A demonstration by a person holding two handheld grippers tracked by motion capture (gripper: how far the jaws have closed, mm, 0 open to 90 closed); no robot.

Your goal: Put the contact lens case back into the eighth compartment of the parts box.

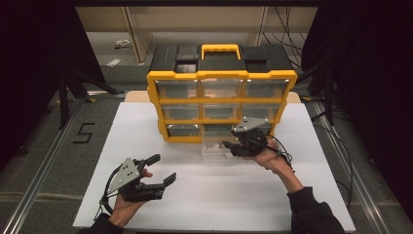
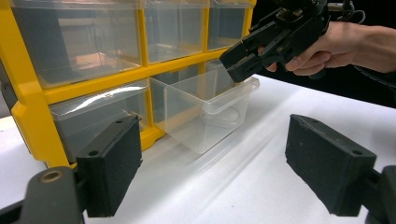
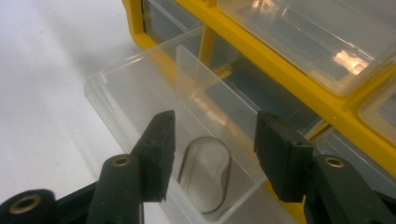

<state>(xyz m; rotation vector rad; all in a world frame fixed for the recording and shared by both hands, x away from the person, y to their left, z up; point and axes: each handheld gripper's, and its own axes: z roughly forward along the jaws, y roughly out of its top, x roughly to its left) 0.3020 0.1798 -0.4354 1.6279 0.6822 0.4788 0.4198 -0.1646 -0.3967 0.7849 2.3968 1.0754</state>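
A clear plastic drawer (image 2: 205,112) stands pulled halfway out of the bottom row of a yellow-and-black parts organizer (image 1: 221,80) on the white table (image 1: 204,195). The right gripper (image 3: 212,149) hovers over its front rim, jaws spread, pinching nothing. The left gripper (image 1: 158,170) waits apart, also spread. A square, centred bite on the front wall should keep the drawer sliding straight.
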